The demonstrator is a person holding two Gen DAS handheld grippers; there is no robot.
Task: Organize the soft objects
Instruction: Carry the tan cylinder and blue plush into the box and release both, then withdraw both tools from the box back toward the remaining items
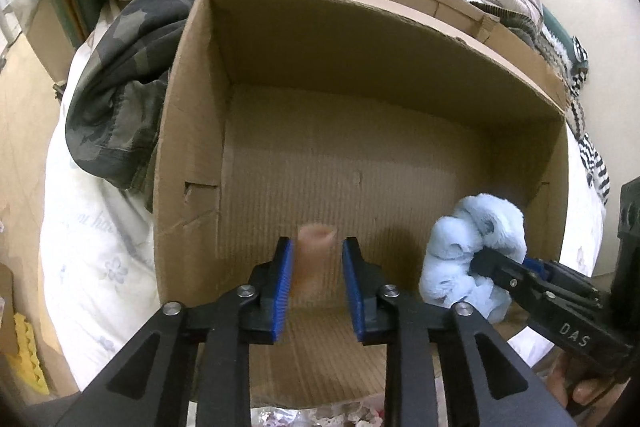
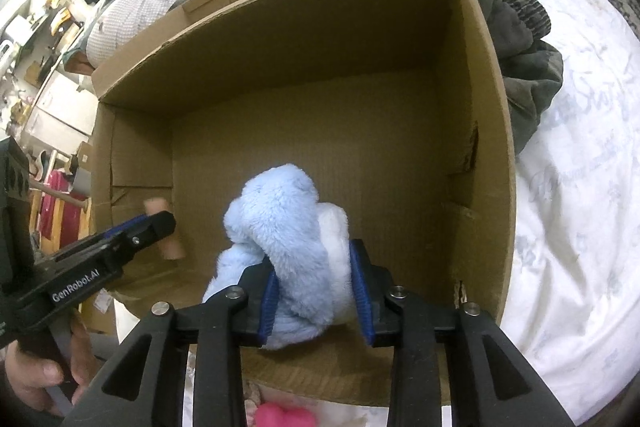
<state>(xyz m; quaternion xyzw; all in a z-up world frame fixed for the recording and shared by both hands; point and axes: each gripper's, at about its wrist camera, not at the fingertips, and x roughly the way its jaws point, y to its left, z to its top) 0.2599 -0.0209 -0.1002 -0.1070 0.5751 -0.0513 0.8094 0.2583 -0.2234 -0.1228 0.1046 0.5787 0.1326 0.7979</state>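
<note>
Clamped between the blue pads of the right gripper [image 2: 316, 301]: a fluffy light-blue plush toy [image 2: 288, 239], hanging over the near right of the open brown cardboard box [image 2: 486, 131]. Parted and holding nothing, the left gripper [image 1: 318, 293], with a small blurred pinkish cylinder [image 1: 314, 251] just beyond its tips. Bare box floor beyond both, walls upright all around.

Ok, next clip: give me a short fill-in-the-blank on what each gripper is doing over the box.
1. The right gripper is shut on a fluffy toy coloured light ____.
2. The left gripper has its fingers ____, gripping nothing.
3. A small peach-coloured object, blurred, shows between the left gripper's fingers, above the floor of the ____ box.
4. Left of the box lies a ____-patterned garment.

Missing words: blue; open; cardboard; camouflage
</note>
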